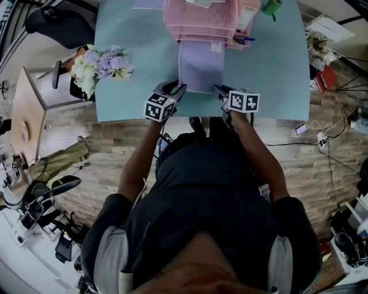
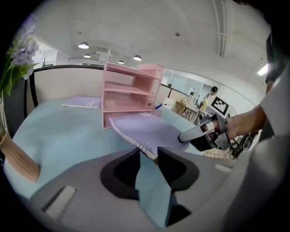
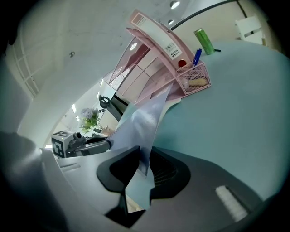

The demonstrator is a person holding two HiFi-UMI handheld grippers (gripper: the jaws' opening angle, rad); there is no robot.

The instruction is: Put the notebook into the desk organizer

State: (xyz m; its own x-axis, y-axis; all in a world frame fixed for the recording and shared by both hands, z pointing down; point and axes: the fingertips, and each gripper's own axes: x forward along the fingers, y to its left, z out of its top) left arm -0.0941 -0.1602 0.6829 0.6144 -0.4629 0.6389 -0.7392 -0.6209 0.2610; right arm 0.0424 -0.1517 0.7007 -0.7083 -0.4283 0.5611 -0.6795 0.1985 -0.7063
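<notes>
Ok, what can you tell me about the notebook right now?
The notebook has a plain lilac cover and a wire spiral down its left side. It is closed and stretched out over the light blue table. The left claw and right claw each pinch a near corner. Its far edge reaches the lowest shelf of the pink organizer.

Head view: notebook (image 1: 200, 69) far end hidden under desk organizer (image 1: 201, 20); organizer's back cut off at top edge, ditto green obj (image 1: 271, 6), can't ID it.
</notes>
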